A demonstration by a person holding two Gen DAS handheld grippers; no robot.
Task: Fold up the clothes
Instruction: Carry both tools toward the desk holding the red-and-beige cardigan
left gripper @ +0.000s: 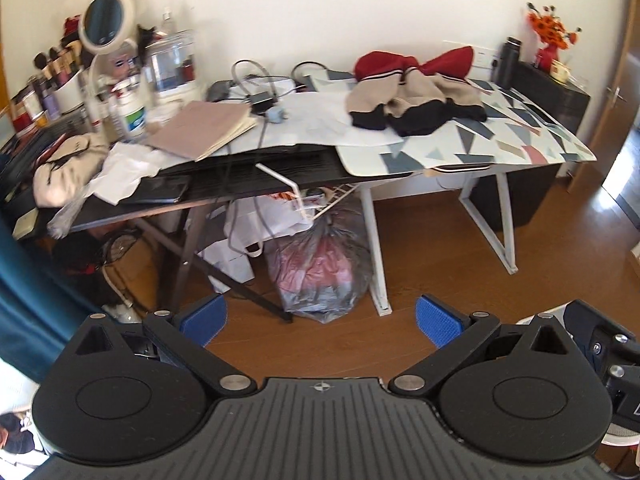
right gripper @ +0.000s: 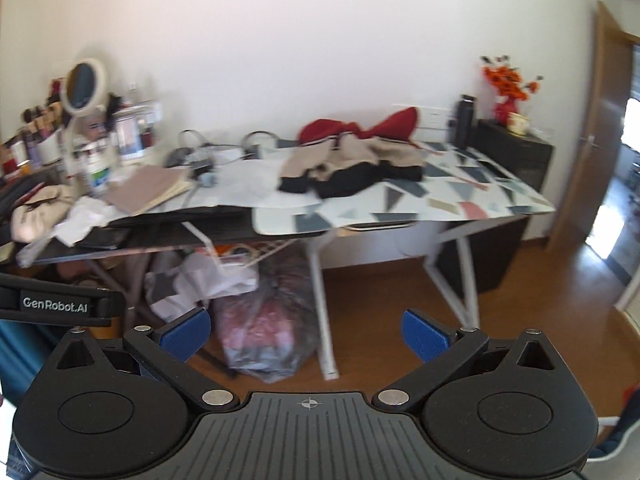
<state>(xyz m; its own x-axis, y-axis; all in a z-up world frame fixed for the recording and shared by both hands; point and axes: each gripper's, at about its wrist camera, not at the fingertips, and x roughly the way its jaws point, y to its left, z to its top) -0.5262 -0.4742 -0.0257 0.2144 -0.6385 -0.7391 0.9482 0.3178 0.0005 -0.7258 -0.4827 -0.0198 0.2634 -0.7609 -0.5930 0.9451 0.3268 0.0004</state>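
Clothes [left gripper: 416, 92] are lying in a crumpled red, beige and black heap on the patterned table [left gripper: 520, 140], toward its back edge, well apart from both grippers. Left gripper [left gripper: 320, 322] is hanging over the wood floor [left gripper: 460, 272] with blue pads spread wide and gripping nothing; right gripper [right gripper: 306, 338] is doing the same, jaws wide and empty. A bagged bundle [left gripper: 320, 272] is sitting under the table, and clutter is covering the dark desk [left gripper: 224, 184] beside it.
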